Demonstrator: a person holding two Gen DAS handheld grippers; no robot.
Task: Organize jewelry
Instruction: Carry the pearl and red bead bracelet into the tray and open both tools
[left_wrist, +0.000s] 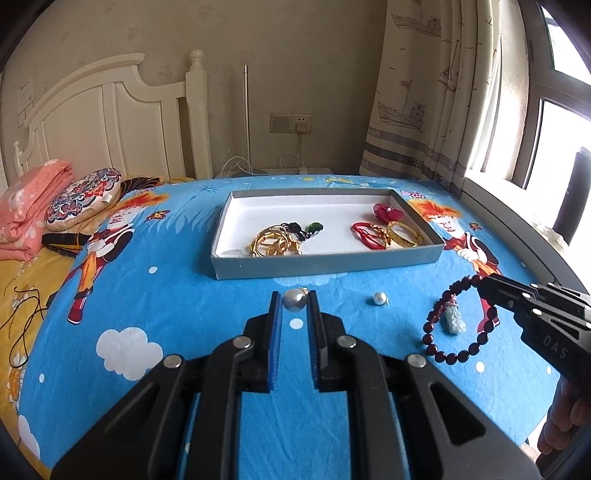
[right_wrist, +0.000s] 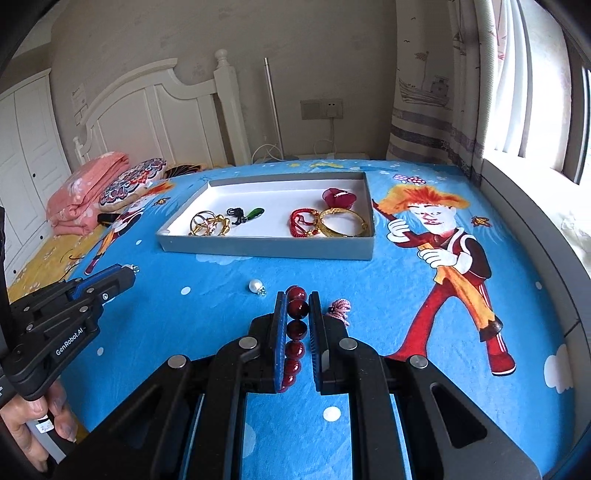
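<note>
Bedroom in a home, prob. a child's. Bed w/ blue cartoon-print sheet fills both views; white wooden headboard against beige wall. Folded pink quilt and patterned round cushion lie at the head end. Curtain w/ ship drawings hangs beside a dark-framed window. Wall socket w/ plugged charger, cables below. White wardrobe doors at left in right wrist view.
</note>
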